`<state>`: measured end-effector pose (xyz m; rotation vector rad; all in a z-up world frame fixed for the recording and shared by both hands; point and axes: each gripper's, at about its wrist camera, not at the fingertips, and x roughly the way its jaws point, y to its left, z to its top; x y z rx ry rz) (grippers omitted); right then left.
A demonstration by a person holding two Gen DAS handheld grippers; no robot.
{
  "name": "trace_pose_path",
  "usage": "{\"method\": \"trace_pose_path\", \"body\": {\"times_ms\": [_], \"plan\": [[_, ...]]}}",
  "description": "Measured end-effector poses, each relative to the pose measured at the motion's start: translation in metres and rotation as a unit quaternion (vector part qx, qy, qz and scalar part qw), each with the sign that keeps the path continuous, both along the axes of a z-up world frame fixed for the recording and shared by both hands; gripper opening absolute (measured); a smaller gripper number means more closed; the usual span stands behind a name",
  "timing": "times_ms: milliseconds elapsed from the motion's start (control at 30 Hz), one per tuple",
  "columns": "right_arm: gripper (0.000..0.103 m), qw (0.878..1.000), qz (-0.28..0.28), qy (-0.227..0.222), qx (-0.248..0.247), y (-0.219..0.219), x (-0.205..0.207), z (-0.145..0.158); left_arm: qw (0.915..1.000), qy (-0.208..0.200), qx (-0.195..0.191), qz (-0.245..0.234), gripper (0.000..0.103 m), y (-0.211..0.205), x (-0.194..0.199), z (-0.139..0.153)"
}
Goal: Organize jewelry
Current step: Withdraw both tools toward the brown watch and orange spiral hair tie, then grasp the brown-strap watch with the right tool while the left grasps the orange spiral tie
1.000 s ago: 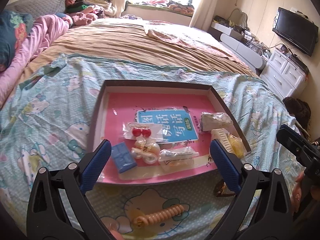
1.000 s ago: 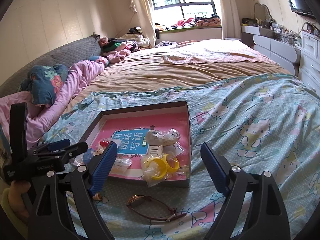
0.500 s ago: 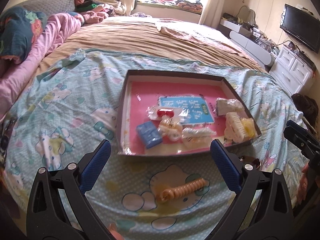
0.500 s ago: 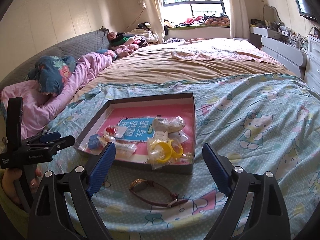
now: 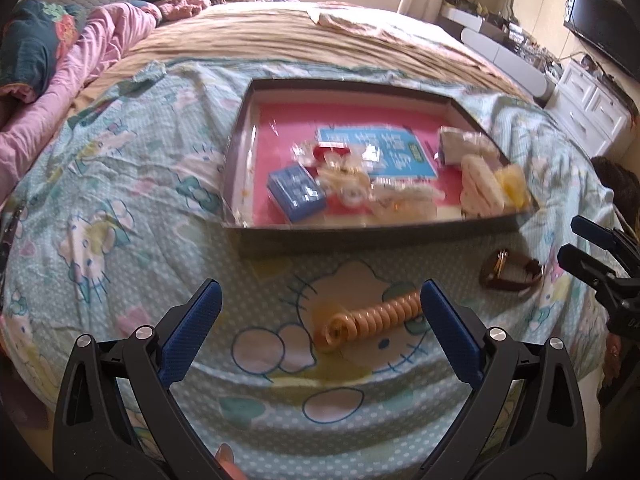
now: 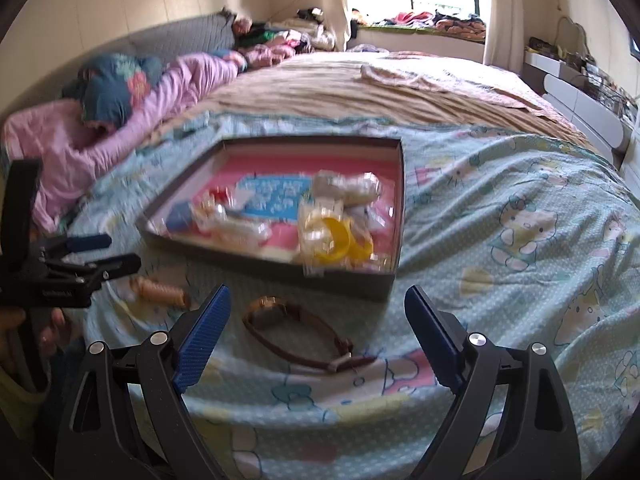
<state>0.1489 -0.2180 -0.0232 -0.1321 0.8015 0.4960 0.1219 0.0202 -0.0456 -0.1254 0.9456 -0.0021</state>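
Observation:
A shallow grey box (image 5: pixel 360 236) with a pink floor lies on the bed and holds several bagged jewelry pieces, a blue case (image 5: pixel 296 192) and yellow bangles (image 6: pixel 340 240). A beige spiral hair tie (image 5: pixel 368 318) lies on the sheet in front of the box, between my left gripper's (image 5: pixel 318 296) open fingers. A brown strap watch (image 6: pixel 296 332) lies just ahead of my open right gripper (image 6: pixel 318 300); it also shows in the left wrist view (image 5: pixel 510 270). Both grippers are empty.
The box (image 6: pixel 280 256) sits on a Hello Kitty sheet (image 5: pixel 120 220). Pink bedding and a blue pillow (image 6: pixel 112 88) lie at the left. White drawers (image 5: pixel 592 108) and a TV (image 5: pixel 604 32) stand at the right. The left gripper shows in the right wrist view (image 6: pixel 104 254).
Both grippers have pulled back from the box and dropped lower. The hair tie now sits between my left fingers and the watch lies closer to my right gripper. Nothing was grasped.

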Motion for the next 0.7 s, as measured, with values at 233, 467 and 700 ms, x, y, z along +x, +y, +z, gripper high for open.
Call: {"method": "trace_pose_path", "body": {"times_ms": [233,467,700], "plan": [[0.094,0.999,0.027,0.007,-0.035,0.009,0.001,-0.025,0.9996,0.023,0.002,-0.017,0.093,-0.013,-0.003,-0.016],[0.094,0.996,0.052,0.025,-0.063,0.019,0.012,-0.054,0.9988,0.037,0.007,-0.030,0.093,-0.025,-0.003,-0.030],[0.088,0.996,0.070,0.030,-0.055,0.026,0.018,-0.065,0.9988,0.030,0.020,-0.034,0.093,-0.034,0.001,-0.034]]}}
